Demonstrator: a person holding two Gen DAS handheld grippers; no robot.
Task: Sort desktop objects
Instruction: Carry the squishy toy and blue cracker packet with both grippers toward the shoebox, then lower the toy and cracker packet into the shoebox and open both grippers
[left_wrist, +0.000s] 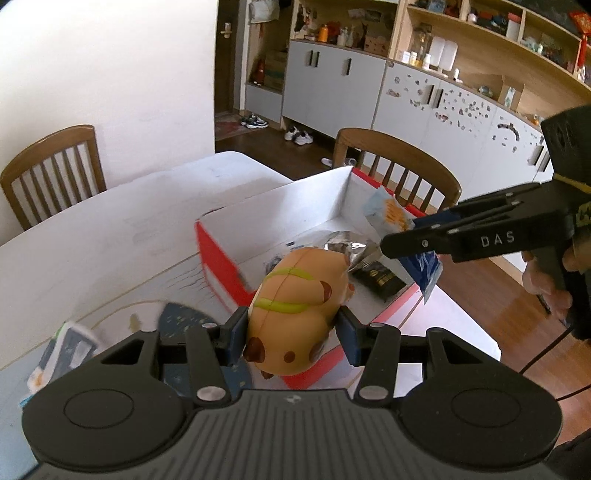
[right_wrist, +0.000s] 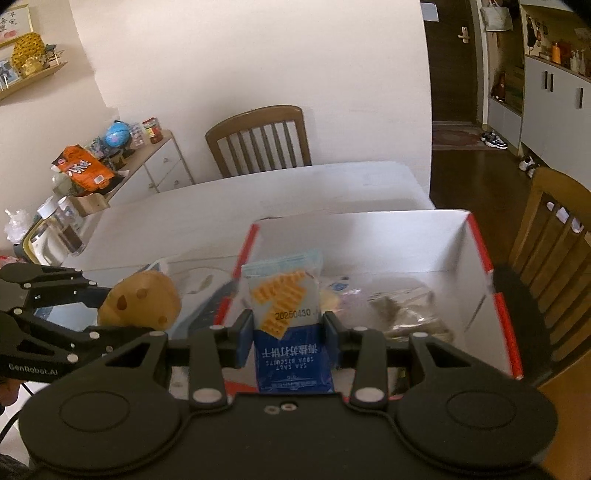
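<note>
White table (left_wrist: 110, 229), one box (left_wrist: 218, 258), two tongs, one toy (left_wrist: 295, 306), one biscuit packet (right_wrist: 288, 325)

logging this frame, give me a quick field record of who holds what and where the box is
left gripper: shut on toy, at the box's near edge
right gripper: shut on biscuit packet, above the box
box: open, red and white, on table
box contents: foil pack, dark packet
still on table: packet left of the box
</note>
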